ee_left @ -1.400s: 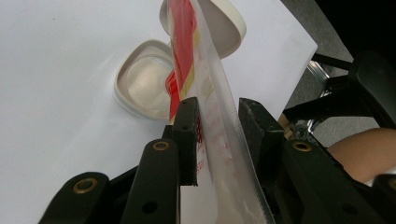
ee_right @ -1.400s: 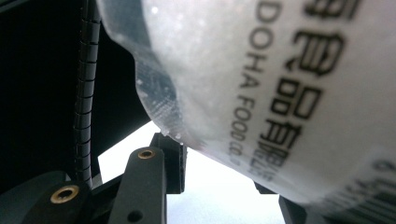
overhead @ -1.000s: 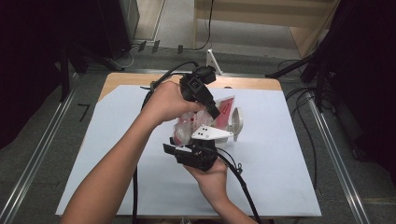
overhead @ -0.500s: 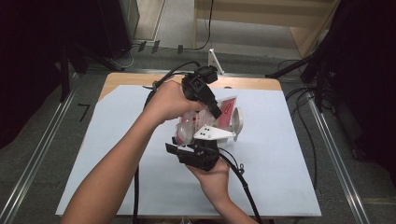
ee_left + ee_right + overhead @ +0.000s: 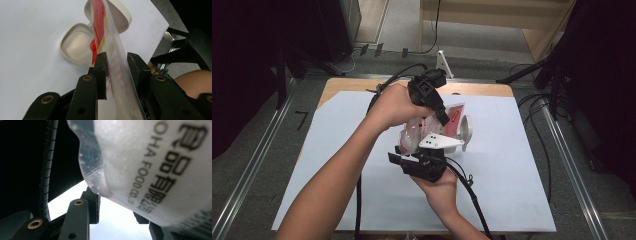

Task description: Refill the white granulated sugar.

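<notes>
Two grippers pinch the clear red-printed plastic pouch: left gripper its top strip, right gripper its base. White plastic case open; pouring apparently pending.

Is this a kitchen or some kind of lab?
Probably a lab or recording room, not a kitchen. The table is covered with plain white sheet, black cables trail over the grey floor, and metal rails run along both sides.

High cam overhead, faces fwd-down; claw cams close-up; share bag.
</notes>
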